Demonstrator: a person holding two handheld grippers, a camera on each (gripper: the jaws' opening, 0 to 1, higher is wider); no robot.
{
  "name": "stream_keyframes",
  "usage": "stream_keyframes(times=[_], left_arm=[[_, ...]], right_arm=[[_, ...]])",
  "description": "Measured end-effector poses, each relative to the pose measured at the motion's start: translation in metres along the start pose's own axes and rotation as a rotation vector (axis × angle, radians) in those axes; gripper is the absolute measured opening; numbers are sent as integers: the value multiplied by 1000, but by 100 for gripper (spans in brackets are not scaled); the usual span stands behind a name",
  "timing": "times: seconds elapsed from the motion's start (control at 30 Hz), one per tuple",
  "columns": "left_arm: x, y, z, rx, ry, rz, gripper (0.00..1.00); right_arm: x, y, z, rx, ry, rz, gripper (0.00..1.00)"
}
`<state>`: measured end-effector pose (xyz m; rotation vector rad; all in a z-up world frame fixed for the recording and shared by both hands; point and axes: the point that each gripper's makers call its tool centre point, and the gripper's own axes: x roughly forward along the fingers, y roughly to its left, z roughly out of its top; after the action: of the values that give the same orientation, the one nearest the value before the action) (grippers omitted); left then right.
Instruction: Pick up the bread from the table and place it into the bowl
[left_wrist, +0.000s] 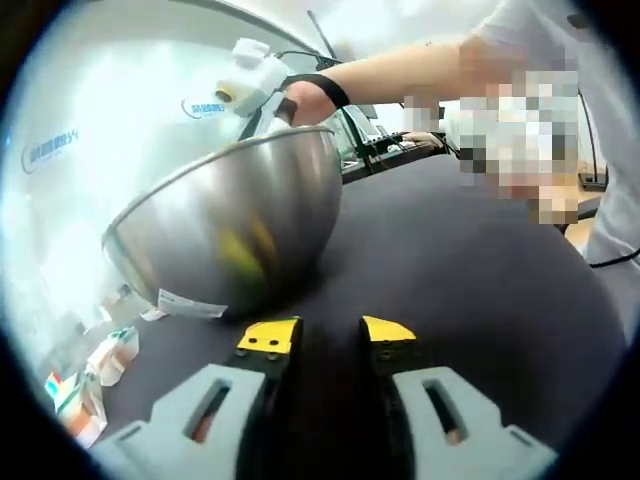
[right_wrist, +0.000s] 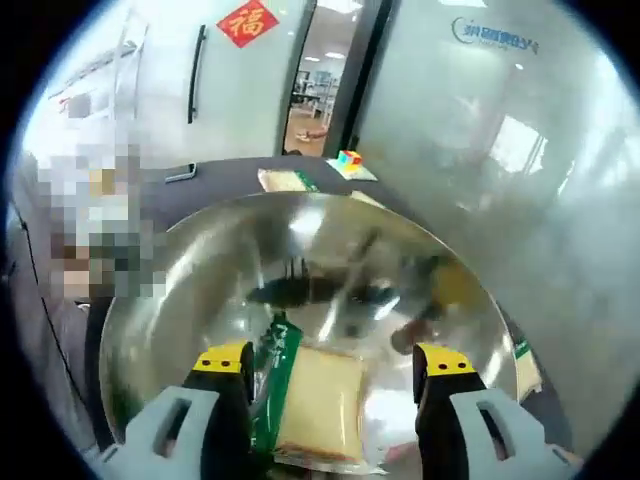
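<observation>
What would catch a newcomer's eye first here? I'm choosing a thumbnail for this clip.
The big shiny steel bowl dominates the right gripper view, with the wrapped bread lying inside it between the open right gripper jaws. In the left gripper view the same bowl sits tilted on the dark table, beyond the empty left gripper.

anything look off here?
Yes: the metal bowl sits tipped on the dark table, rim slanting instead of level. The wrapped bread lies inside it, between the right gripper's open jaws.
</observation>
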<state>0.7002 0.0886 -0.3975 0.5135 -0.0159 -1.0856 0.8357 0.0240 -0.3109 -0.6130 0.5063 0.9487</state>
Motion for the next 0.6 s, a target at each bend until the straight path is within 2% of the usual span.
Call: stream_keyframes(times=[0.07, 0.13, 0.17, 0.23, 0.27, 0.33, 0.4, 0.43, 0.5, 0.53, 0.6], left_arm=[[0, 0, 0, 0, 0, 0, 18], [0, 0, 0, -2, -1, 0, 18], [0, 0, 0, -3, -1, 0, 18], [0, 0, 0, -8, -1, -1, 18], [0, 0, 0, -10, -1, 0, 18], [0, 0, 0, -10, -3, -1, 18], [0, 0, -1, -20, -3, -6, 18], [0, 1, -1, -24, -3, -7, 18], [0, 0, -1, -30, -5, -11, 18], [0, 0, -1, -34, -6, -13, 18], [1, 0, -1, -43, -8, -16, 18]], right_arm=[[-11, -11, 7, 18, -39, -20, 60], [-29, -20, 15, 41, -105, -46, 60], [-41, -28, 18, 50, -140, -73, 60], [-75, -40, 24, 37, -253, -126, 57], [-92, -48, 20, 59, -289, -155, 56], [-123, -68, 3, 60, -310, -225, 55], [-148, -84, -14, -3, -321, -308, 55], [-158, -91, -23, 12, -322, -336, 55], [-168, -112, -48, 109, -296, -398, 55], [-167, -120, -53, 120, -295, -403, 55], [-161, -141, -76, 191, -245, -448, 55]])
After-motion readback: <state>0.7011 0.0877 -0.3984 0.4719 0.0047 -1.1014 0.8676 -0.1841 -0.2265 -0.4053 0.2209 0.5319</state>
